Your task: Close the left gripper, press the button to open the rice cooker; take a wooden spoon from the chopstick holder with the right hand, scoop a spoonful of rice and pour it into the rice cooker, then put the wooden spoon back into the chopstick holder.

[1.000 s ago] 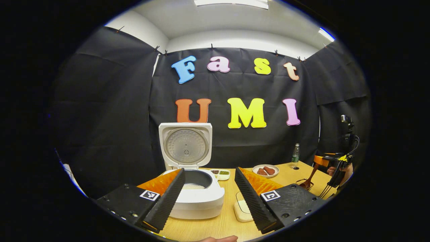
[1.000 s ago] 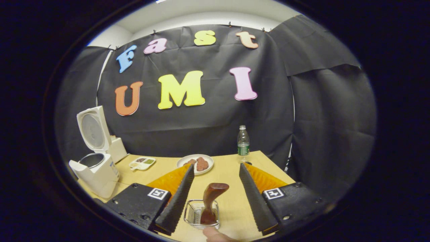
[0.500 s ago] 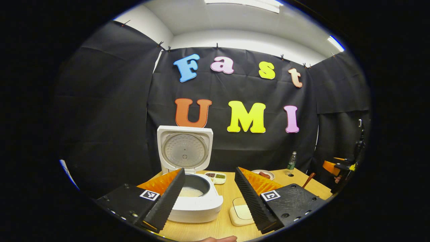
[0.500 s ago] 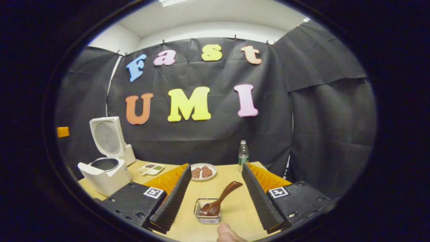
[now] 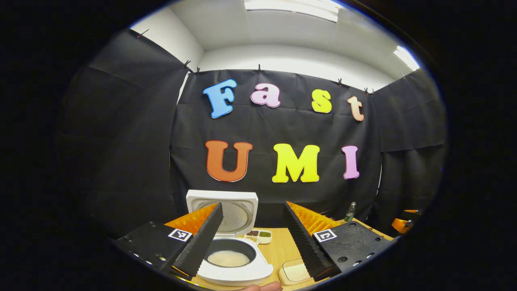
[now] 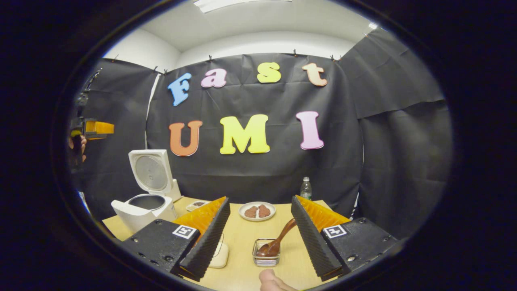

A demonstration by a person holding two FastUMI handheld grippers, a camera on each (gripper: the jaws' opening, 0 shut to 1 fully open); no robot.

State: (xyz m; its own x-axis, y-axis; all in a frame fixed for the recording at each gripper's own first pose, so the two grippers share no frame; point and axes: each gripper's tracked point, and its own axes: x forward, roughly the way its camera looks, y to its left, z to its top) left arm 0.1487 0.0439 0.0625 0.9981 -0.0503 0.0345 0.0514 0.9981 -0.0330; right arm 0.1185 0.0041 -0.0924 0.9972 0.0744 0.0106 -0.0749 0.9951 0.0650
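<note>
Now the wooden spoon (image 6: 278,241) sits bowl-down in the chopstick holder (image 6: 265,253), its handle leaning up toward one o'clock, at about twelve o'clock ahead of my right gripper (image 6: 260,236), whose jaws stand apart and empty. I judge the task finished. My left gripper (image 5: 252,238), also spread wide, hovers above the open rice cooker (image 5: 234,258).

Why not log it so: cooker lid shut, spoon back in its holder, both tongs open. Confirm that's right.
One error: the cooker lid stands open, as the left gripper view shows, rice in the pot. The spoon does rest in its holder, and the left tongs and right tongs are open.
</note>
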